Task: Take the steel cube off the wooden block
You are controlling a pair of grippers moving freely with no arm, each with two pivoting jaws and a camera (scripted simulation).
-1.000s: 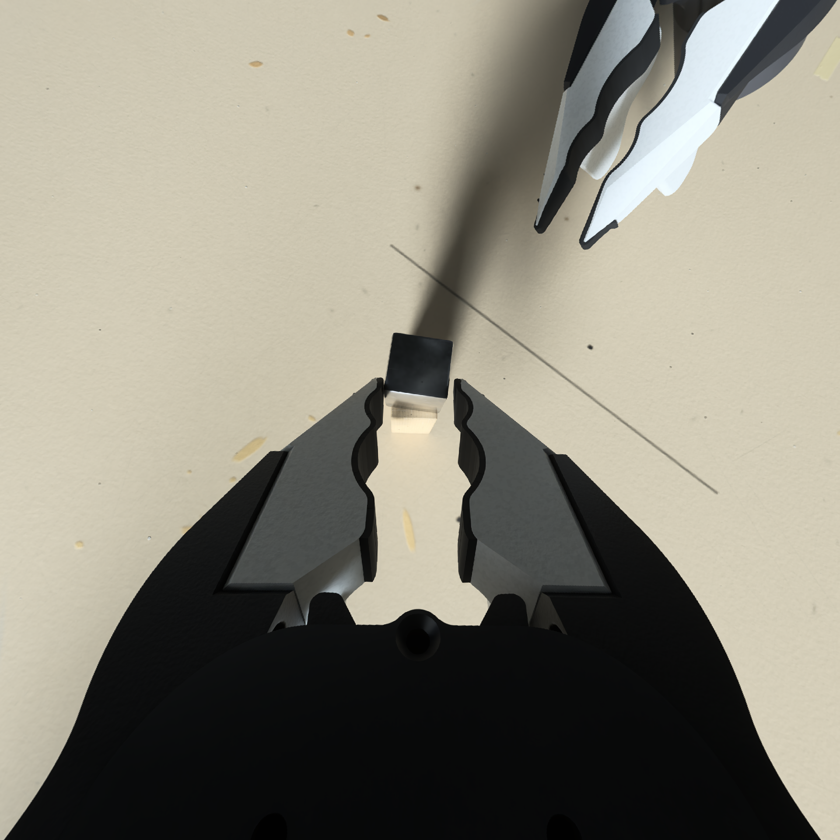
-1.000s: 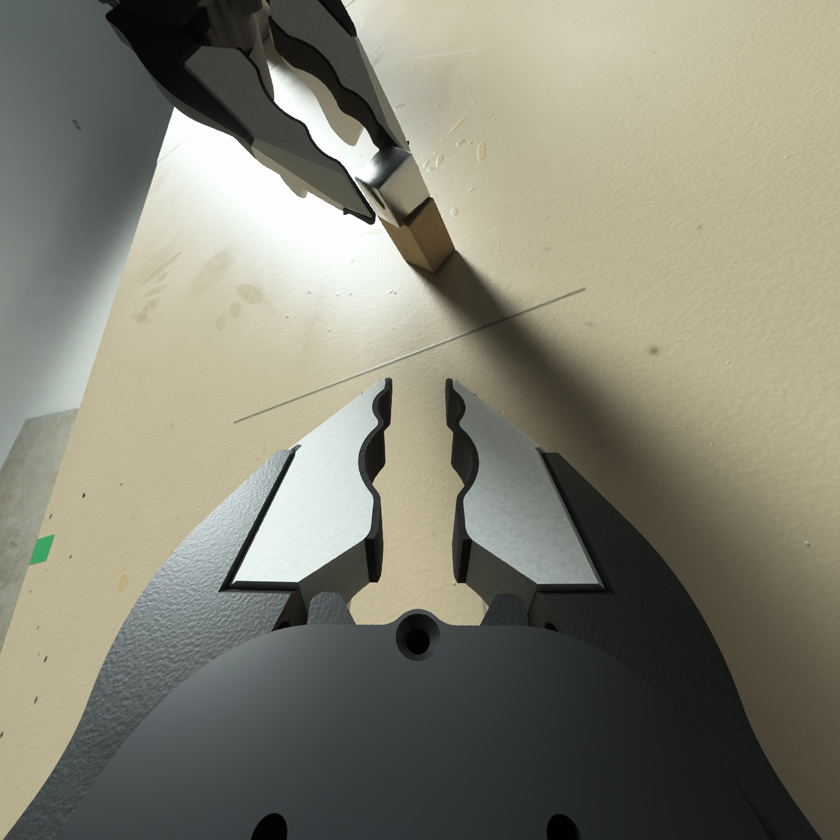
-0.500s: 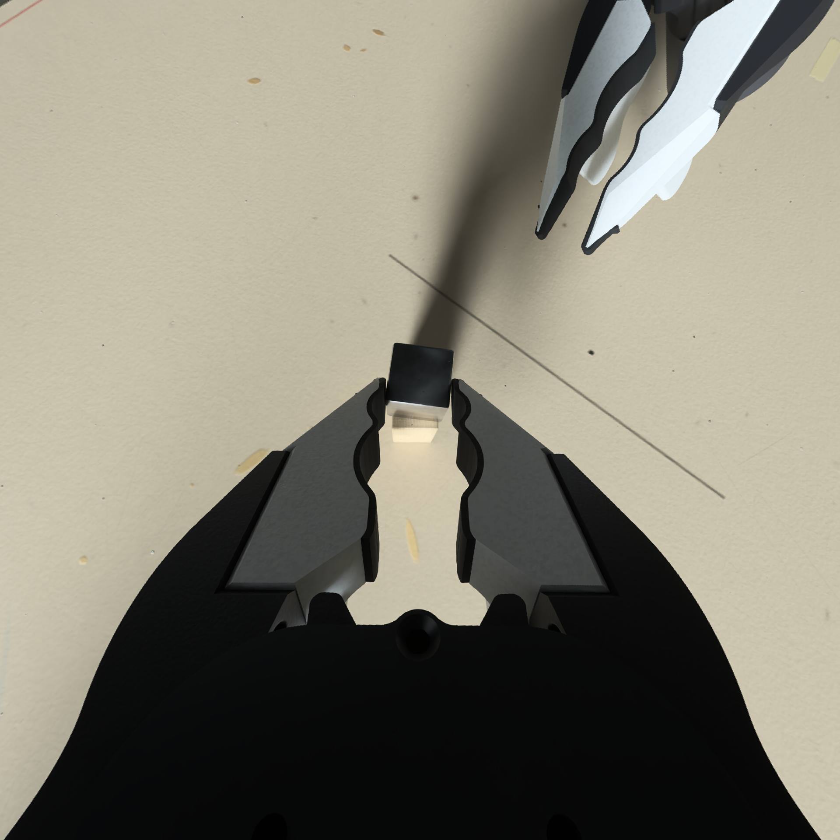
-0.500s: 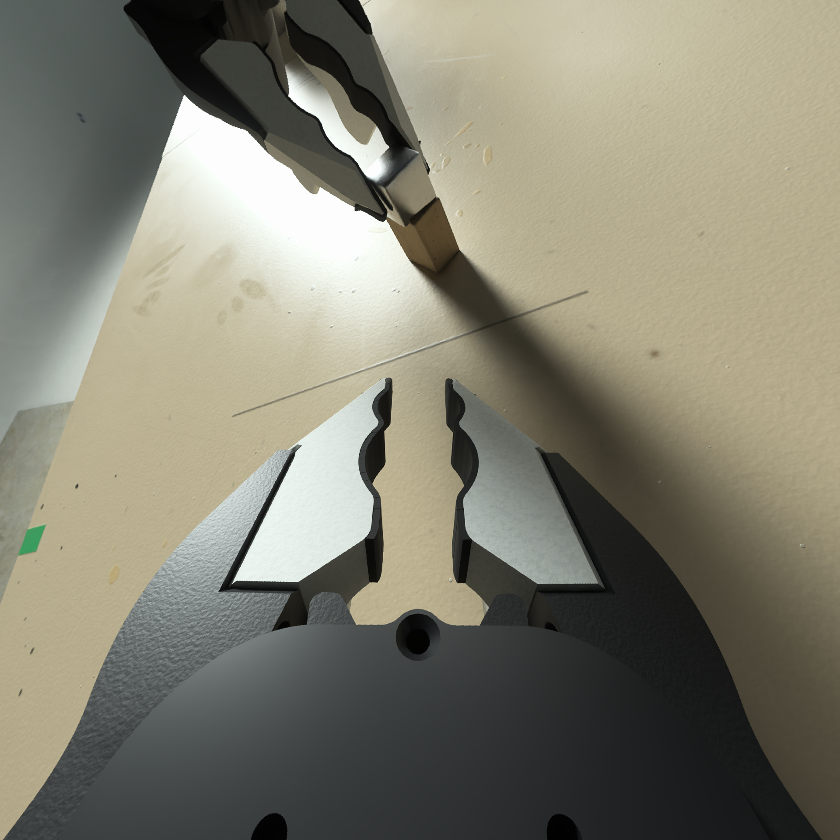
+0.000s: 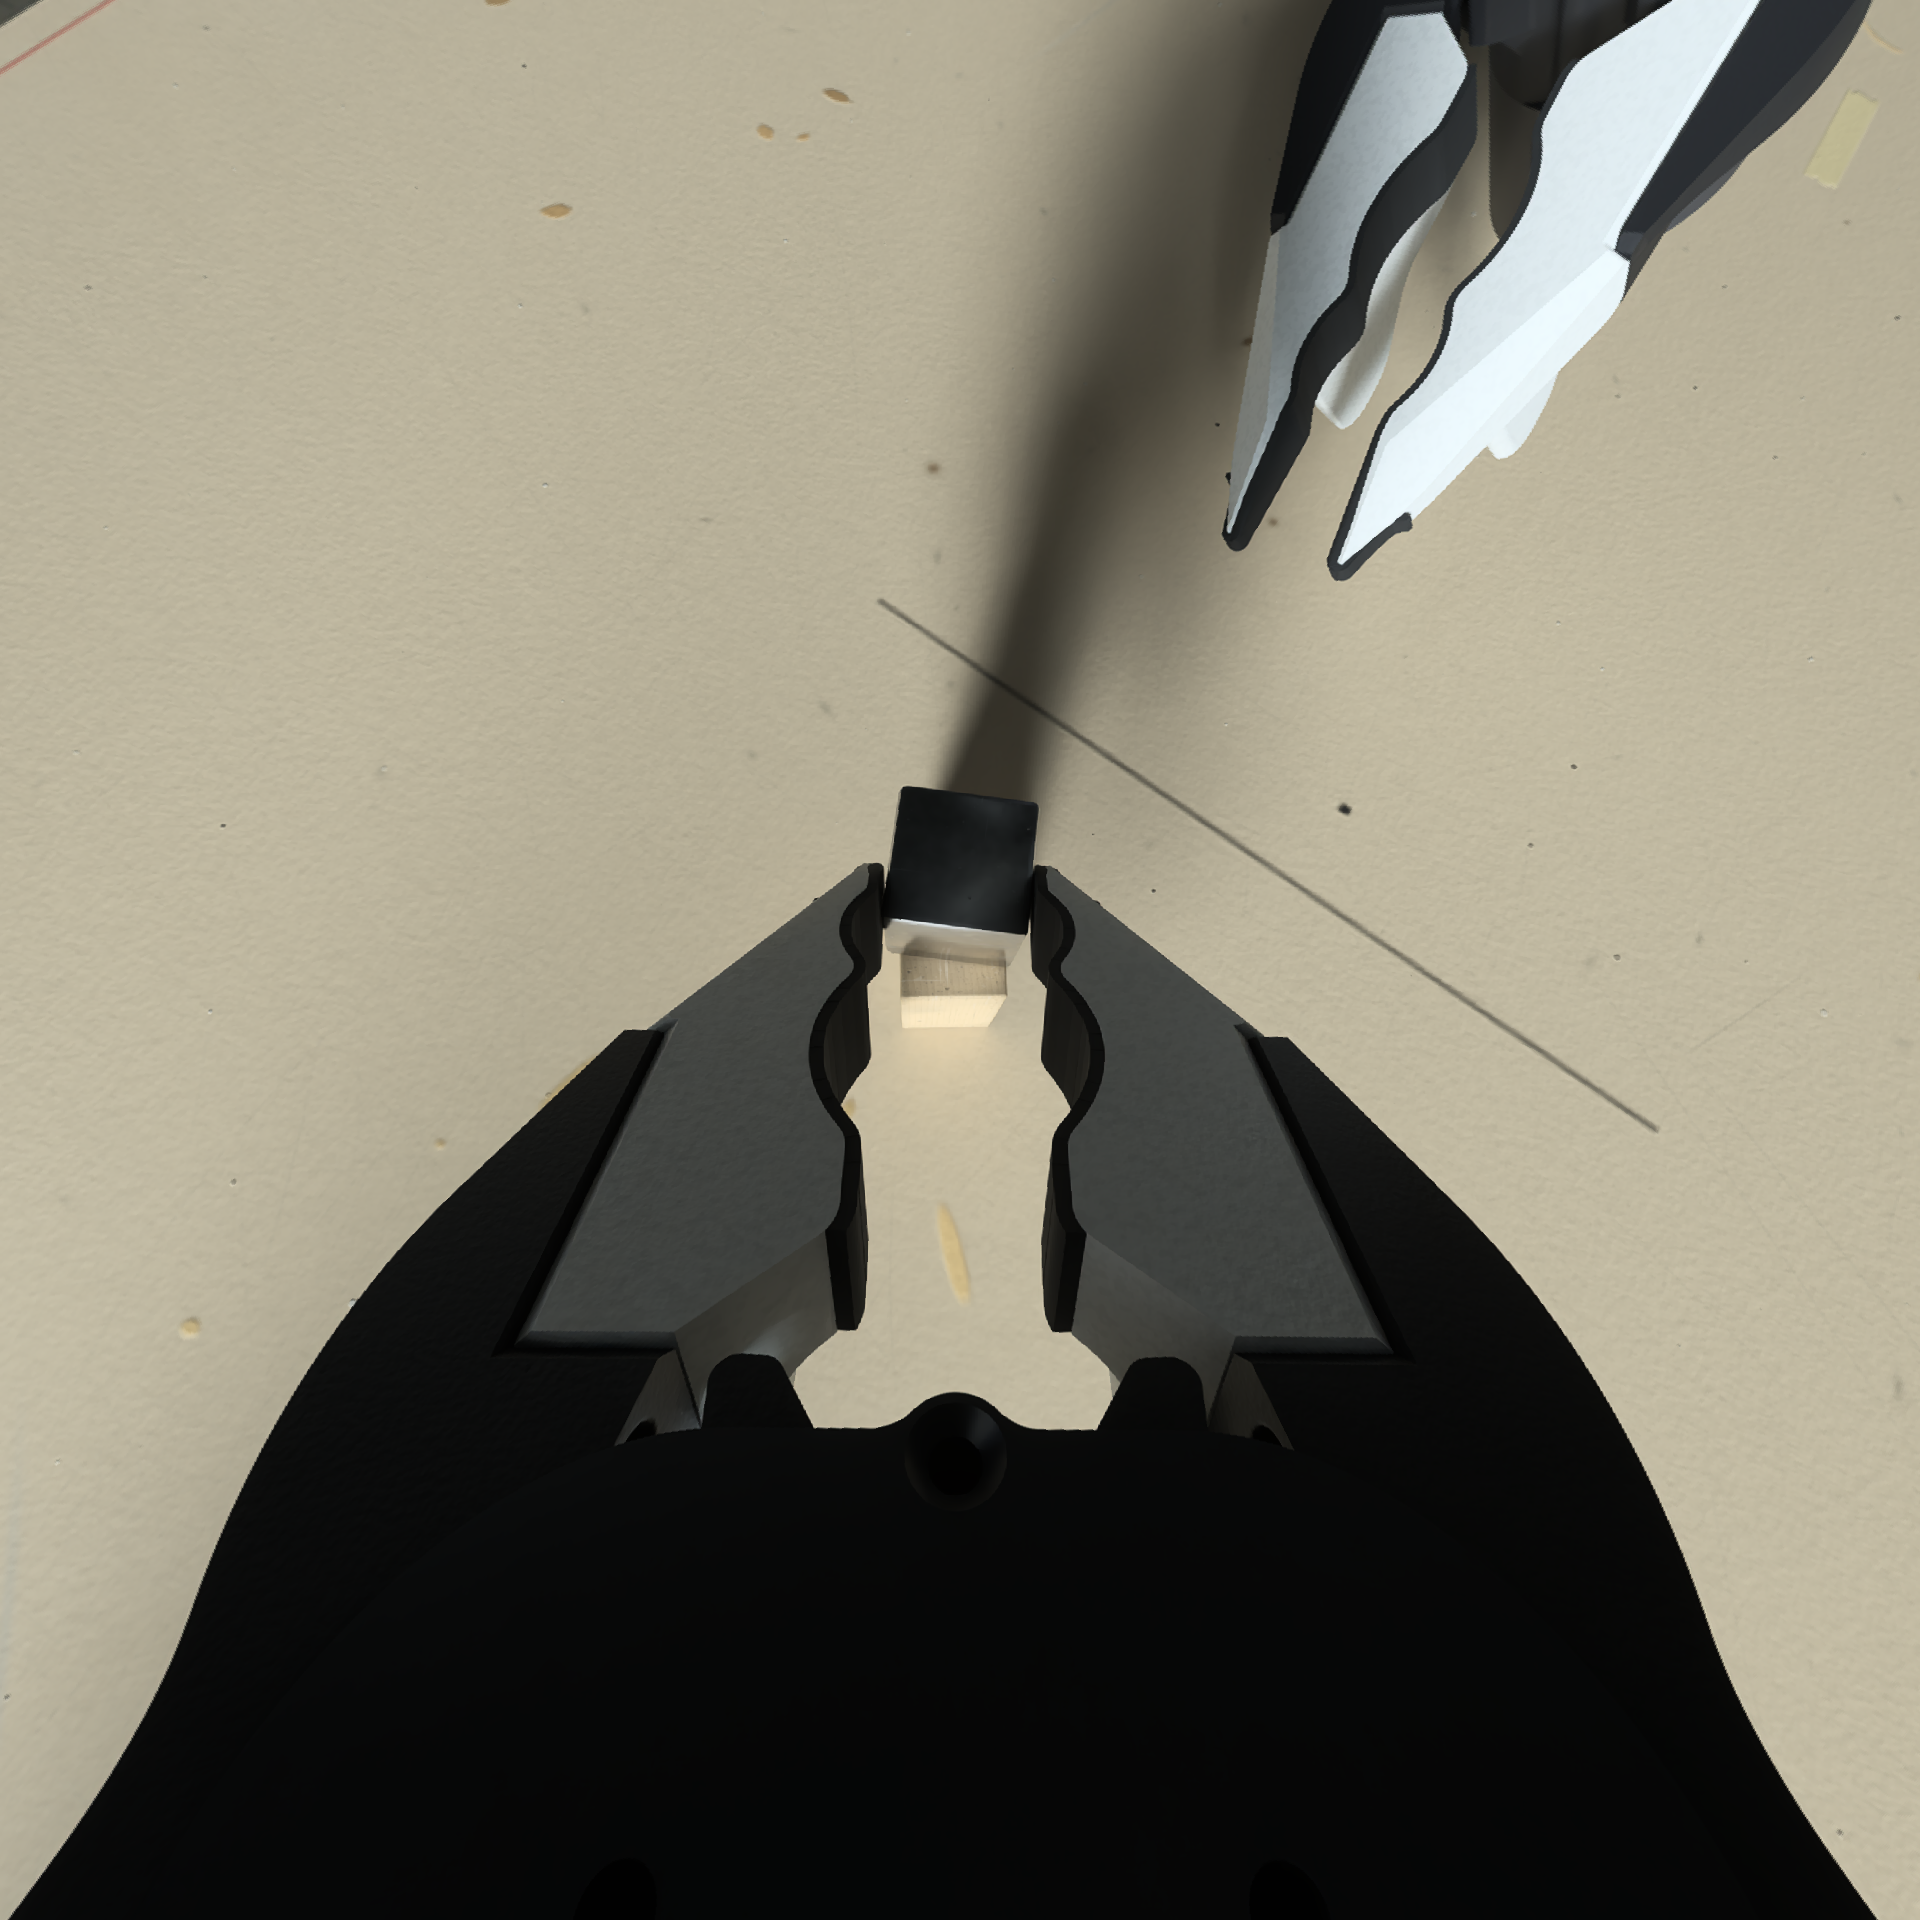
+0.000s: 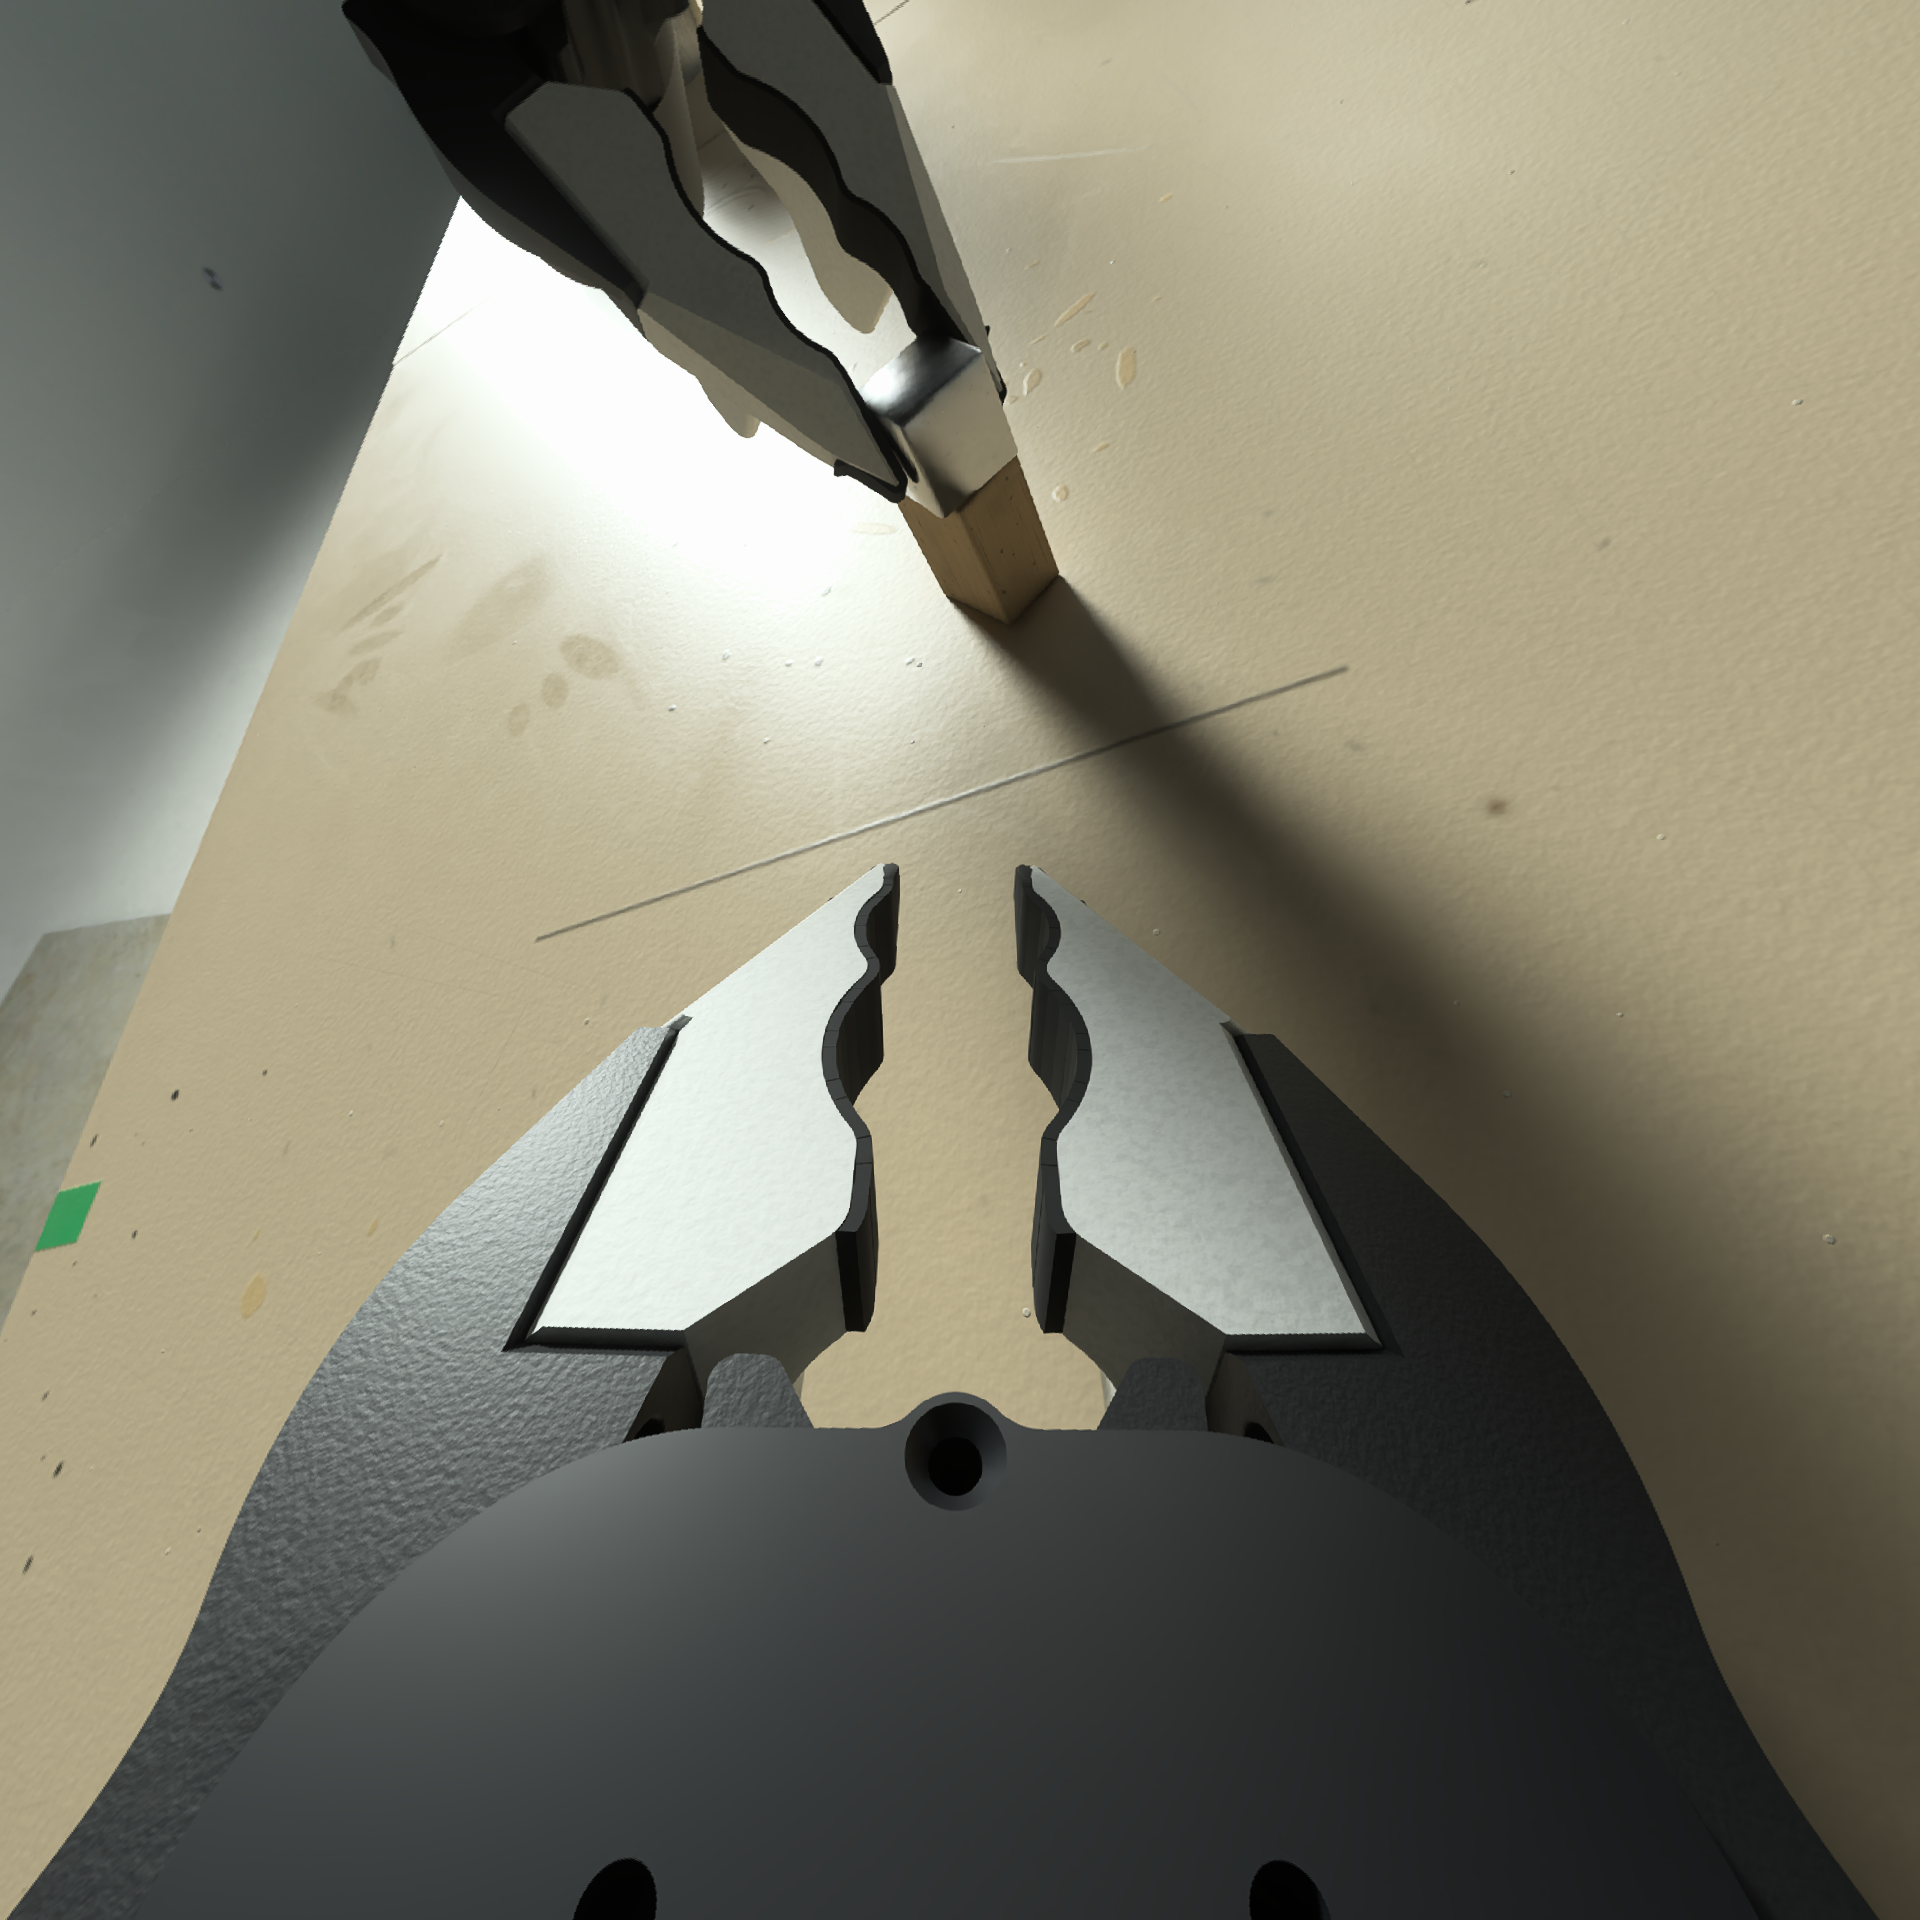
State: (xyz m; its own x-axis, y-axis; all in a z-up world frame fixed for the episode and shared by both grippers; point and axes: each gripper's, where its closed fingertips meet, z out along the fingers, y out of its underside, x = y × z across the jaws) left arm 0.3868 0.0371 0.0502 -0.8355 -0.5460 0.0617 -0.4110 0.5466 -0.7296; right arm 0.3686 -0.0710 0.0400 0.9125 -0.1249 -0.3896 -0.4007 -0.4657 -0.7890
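The steel cube (image 5: pixel 964 871) sits on top of the small wooden block (image 5: pixel 951 995), which stands on the beige table. My left gripper (image 5: pixel 957 891) is shut on the steel cube, with one fingertip on each side face. In the right wrist view, the cube (image 6: pixel 951 436) rests on the block (image 6: pixel 1000 556) and the left gripper (image 6: pixel 940 442) comes down on it from the upper left. I see no gap between cube and block. My right gripper (image 6: pixel 958 878) is open and empty, hovering apart from the block. It also shows in the left wrist view (image 5: pixel 1291 551).
A thin dark line (image 6: pixel 935 805) crosses the beige table (image 5: pixel 416 623) between the block and my right gripper. The table's left edge (image 6: pixel 312 831) meets a grey wall. A small green patch (image 6: pixel 71 1214) lies past that edge.
My left gripper has slid slightly farther forward around the steel cube and its body has shifted a little. The block has stayed in place. My right gripper has barely moved.
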